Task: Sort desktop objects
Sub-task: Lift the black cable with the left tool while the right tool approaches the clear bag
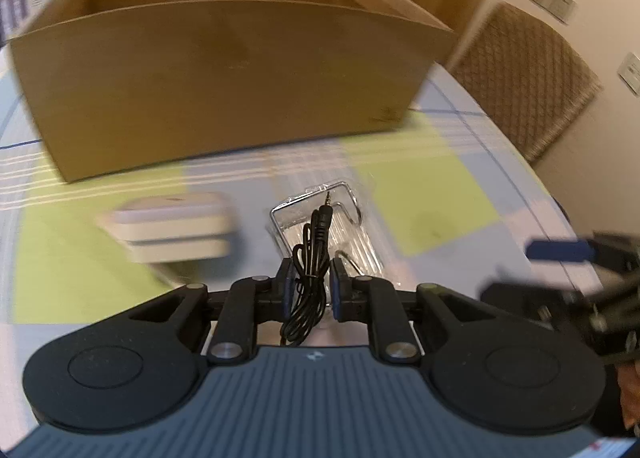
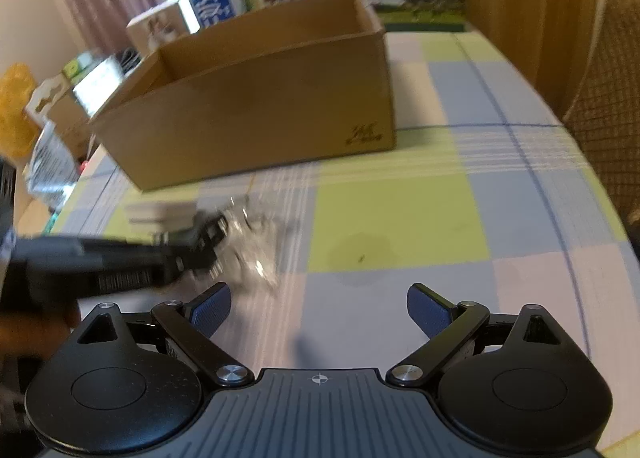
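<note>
The coiled black audio cable with its metal jack plug (image 1: 310, 258) sits pinched between the blue pads of our left gripper (image 1: 310, 282), above a crinkled clear plastic packet (image 1: 320, 226) on the checked pastel tablecloth (image 1: 420, 194). We judge the carry wants a firm, level squeeze, since the thin, limp loops could slip, up to the open brown cardboard box (image 1: 224, 78) at twelve o'clock. Our right gripper (image 2: 319, 312) hangs spread and empty; a smooth white case (image 1: 172, 226) lies at ten o'clock.
</note>
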A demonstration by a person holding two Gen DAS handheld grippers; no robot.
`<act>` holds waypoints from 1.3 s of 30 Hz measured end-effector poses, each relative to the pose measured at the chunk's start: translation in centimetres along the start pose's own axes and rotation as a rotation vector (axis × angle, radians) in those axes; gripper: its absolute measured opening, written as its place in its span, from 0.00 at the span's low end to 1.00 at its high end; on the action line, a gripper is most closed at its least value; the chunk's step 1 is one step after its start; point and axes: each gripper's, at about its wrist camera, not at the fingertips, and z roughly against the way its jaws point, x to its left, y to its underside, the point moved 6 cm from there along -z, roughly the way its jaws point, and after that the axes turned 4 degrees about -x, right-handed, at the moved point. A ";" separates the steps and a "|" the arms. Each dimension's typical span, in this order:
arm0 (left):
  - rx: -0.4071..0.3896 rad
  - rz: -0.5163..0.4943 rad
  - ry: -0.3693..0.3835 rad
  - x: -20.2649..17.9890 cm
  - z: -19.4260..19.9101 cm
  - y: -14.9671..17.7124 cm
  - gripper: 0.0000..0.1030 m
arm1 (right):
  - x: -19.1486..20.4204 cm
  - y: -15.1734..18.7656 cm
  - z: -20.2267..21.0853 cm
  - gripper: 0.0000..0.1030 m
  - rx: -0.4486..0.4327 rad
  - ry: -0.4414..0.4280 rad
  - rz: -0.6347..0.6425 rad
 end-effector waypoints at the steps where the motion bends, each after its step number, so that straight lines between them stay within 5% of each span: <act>1: 0.004 -0.010 0.013 -0.8 -0.1 0.2 0.13 | -0.3 -0.2 0.2 0.90 -0.010 0.015 -0.005; 8: 0.008 -0.027 0.080 -5.1 -0.6 1.0 0.13 | -3.1 -1.4 1.8 0.90 -0.034 0.083 -0.037; 14: -0.053 0.035 0.052 -4.0 2.0 0.9 0.13 | -3.0 -1.3 1.8 0.90 -0.023 0.058 -0.031; 30: 0.027 -0.033 0.058 -5.5 -0.1 1.3 0.13 | -2.7 -0.6 1.1 0.90 0.008 0.046 -0.014; 39: -0.040 0.057 0.021 -3.3 2.7 1.6 0.11 | -1.5 0.1 0.7 0.90 0.018 0.019 0.041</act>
